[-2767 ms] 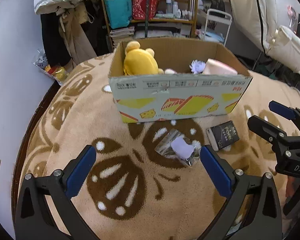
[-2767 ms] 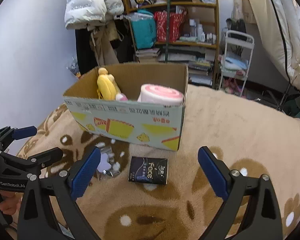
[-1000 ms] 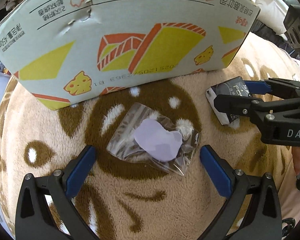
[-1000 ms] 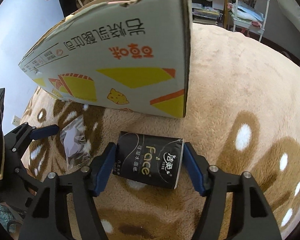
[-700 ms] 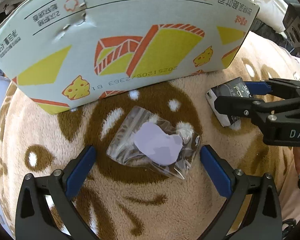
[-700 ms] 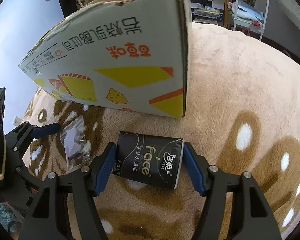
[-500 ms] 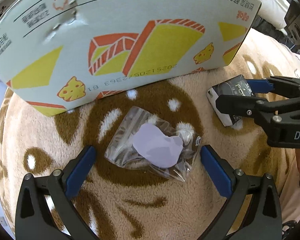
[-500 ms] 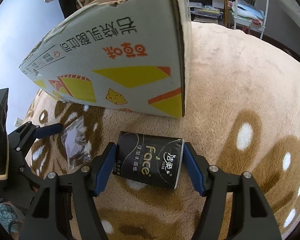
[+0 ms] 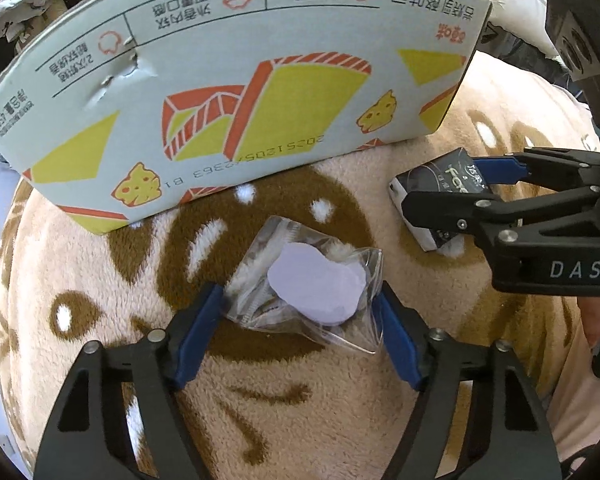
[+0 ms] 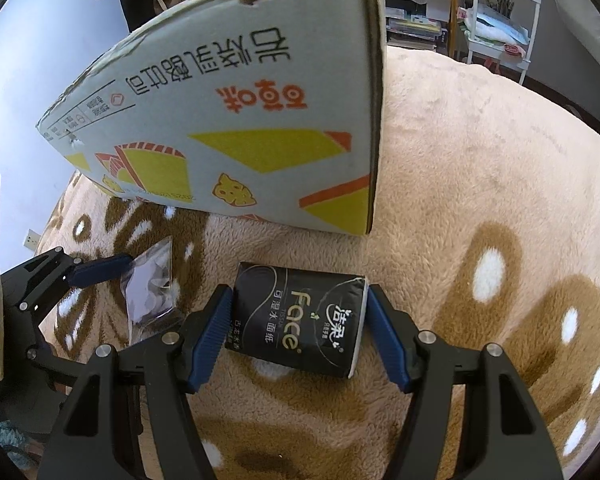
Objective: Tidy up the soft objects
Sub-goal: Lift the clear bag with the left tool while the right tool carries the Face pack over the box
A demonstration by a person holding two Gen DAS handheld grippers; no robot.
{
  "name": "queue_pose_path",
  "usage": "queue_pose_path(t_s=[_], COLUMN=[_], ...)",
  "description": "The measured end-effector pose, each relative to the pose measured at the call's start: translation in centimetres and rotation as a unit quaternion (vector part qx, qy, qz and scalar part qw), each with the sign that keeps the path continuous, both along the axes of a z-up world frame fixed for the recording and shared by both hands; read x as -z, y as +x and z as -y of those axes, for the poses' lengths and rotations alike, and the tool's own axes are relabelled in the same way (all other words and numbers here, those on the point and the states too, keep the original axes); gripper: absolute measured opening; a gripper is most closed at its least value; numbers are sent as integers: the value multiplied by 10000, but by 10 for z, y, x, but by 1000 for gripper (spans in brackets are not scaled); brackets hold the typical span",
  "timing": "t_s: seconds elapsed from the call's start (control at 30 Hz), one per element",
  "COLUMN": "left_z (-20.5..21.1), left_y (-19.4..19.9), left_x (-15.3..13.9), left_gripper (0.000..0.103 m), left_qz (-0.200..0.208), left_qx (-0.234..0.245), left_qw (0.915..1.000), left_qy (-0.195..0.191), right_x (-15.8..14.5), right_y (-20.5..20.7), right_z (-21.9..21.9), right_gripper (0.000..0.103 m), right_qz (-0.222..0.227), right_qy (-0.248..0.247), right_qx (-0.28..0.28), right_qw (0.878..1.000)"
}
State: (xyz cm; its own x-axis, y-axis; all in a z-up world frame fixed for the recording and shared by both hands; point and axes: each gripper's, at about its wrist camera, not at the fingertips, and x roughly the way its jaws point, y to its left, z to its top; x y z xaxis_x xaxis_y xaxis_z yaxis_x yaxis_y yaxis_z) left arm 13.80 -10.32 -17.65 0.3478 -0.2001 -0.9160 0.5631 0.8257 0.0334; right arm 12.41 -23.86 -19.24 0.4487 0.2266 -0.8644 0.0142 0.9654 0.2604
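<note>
A clear plastic bag (image 9: 284,280) with a pale lilac soft piece (image 9: 318,288) inside lies on the tan blanket, in front of the cardboard box (image 9: 220,80). My left gripper (image 9: 300,332) points down over the bag. Its jaws are closing, and the blue pads (image 9: 202,328) touch the bag's two sides. To the right lies a black tissue pack (image 10: 300,320). My right gripper (image 10: 300,340) is shut on the pack, one pad against each end. The same pack (image 9: 432,184) and the right gripper's fingers show in the left wrist view.
The box (image 10: 240,120) stands just behind both items, and what is inside it is hidden from here. The brown-patterned blanket (image 10: 480,160) spreads wide to the right. Shelves and a white cart (image 10: 496,12) stand far behind. A hand (image 9: 598,320) holds the right gripper.
The left jaws have come in from wide open onto the bag's sides, and the bag has crumpled slightly. The right gripper has stayed shut on the tissue pack without moving.
</note>
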Motion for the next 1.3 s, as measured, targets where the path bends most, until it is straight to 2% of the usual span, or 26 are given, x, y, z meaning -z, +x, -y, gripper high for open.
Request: queue_pose_path(t_s=[0.2, 0.47, 0.6, 0.77, 0.97, 1.1, 1.3], left_z=[3, 11, 6, -4, -15, -28, -44], left_y=[-16, -45, -57, -68, -92, -89, -83], left_x=[-6, -25, -37, -68, -101, -116, -138], left_gripper=[72, 72, 72, 72, 72, 72, 72], left_qz=[16, 277, 387, 747, 1237, 1595, 2128], left_qx=[-110, -156, -295, -609, -759, -877, -1031], left_qw=[9999, 9990, 9984, 9953, 9894, 9832, 9714], left_qy=[79, 322, 288, 100, -23, -108, -218], right_x=[-3, -15, -27, -52, -82, -101, -144], right_y=[-7, -18, -26, -43, -64, -66, -71], right_z=[4, -9, -15, -19, -21, -16, -16], right_gripper=[71, 70, 70, 70, 70, 70, 70], right_qz=[20, 35, 140, 482, 889, 1149, 1844], right_qy=[1, -401, -484, -532, -610, -541, -621], right_qx=[35, -55, -36, 67, 99, 155, 185], right_qw=[10000, 9992, 9987, 9974, 9941, 9918, 9807])
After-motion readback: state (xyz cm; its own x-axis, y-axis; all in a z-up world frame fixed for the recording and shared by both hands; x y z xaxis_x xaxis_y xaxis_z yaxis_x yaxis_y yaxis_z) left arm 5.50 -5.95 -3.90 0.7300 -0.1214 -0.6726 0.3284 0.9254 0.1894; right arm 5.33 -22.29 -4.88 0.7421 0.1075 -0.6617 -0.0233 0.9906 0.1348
